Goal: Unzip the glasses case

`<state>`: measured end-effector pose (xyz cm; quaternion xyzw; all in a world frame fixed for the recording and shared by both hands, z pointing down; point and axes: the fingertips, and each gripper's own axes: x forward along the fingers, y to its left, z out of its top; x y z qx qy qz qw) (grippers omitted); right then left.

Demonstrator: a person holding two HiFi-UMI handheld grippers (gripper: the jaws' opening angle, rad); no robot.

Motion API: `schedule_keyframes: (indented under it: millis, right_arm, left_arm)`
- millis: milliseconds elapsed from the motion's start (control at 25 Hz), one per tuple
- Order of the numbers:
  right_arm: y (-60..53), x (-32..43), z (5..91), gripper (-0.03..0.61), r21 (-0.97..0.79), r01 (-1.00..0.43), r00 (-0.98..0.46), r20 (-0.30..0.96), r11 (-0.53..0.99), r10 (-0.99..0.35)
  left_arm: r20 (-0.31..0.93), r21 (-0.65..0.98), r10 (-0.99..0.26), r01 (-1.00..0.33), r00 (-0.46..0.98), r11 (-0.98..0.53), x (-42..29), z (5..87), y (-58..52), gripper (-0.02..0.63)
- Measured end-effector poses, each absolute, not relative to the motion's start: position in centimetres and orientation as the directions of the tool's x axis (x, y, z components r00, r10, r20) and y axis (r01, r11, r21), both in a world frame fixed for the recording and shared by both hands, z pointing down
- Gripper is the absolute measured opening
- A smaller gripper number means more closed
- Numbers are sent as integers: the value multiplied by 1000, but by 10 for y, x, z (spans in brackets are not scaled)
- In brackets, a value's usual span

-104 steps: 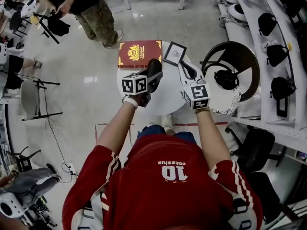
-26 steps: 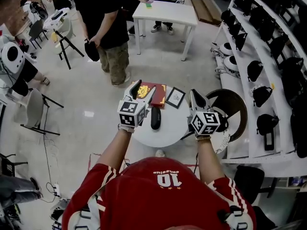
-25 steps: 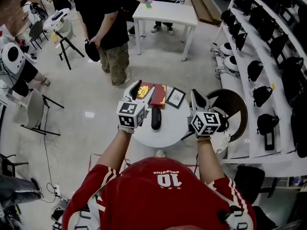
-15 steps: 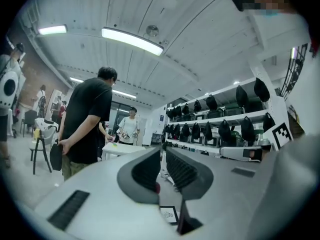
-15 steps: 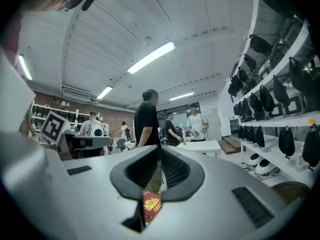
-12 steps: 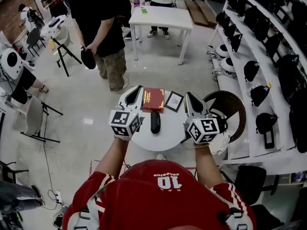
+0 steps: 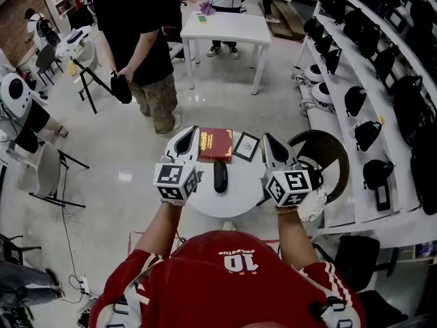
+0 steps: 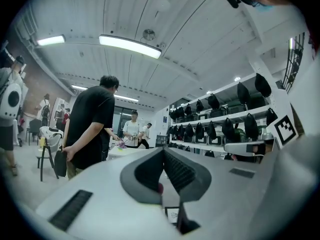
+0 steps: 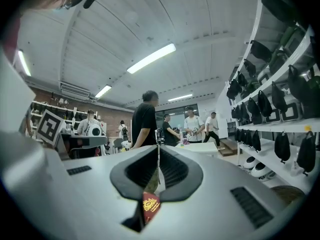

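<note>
Your L gripper point(image 7: 189, 135) has just closed: fingers together, nothing btwn. R gripper point(image 7: 269, 141) fingers together too, empty. Glasses case point(image 7: 220, 175) lies on round table point(image 7: 235, 203), between both finger pairs, lower down, untouched.

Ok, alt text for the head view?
A red-shirted person holds the left gripper and right gripper, both shut and empty, over a round white table. A black glasses case lies between them, near a red book and frame.
</note>
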<state>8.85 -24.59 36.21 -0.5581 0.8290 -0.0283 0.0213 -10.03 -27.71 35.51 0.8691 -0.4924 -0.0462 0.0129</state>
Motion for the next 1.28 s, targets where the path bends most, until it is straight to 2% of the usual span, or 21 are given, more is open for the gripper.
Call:
schedule_keyframes:
  millis: [800, 1280]
  right_arm:
    - [-238, 85, 362, 14, -9, -937, -349, 11, 349, -937]
    - [-239, 93, 368, 15, -32, -943, -331, 21, 331, -943]
  left_arm:
    - [-49, 86, -852, -847, 522, -524, -101, 362, -269, 8]
    - [-36, 119, -854, -847, 518, -519, -105, 365, -268, 8]
